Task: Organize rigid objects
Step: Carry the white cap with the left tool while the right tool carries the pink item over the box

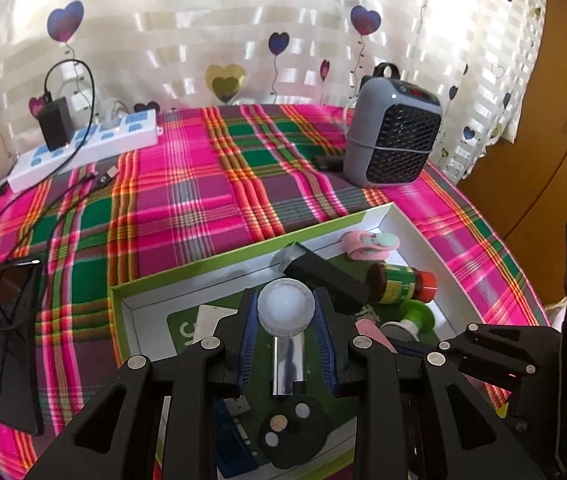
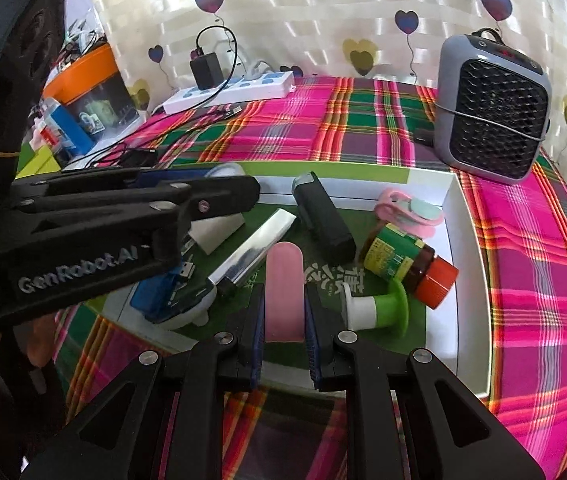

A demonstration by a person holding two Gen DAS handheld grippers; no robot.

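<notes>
Left wrist view alone: left hand-held gripper [image 1: 286,312] clamped on a frosted dome-capped tube [image 1: 286,307]; right's pink bar barely visible.

Looks like a room in a home, likely a bedroom or living corner. Shown by the bright plaid cloth [image 1: 211,184] spread over the surface, the cream striped curtain [image 1: 187,20] printed with heart balloons, and the wooden cupboard doors [image 1: 563,128] off to 1 side. Also domestic: a white power strip [image 1: 95,140] with a black charger [image 1: 56,122] plugged in, a small grey fan heater [image 2: 491,108], and a clutter of packets and boxes [image 2: 71,120] beside the cloth.
</notes>
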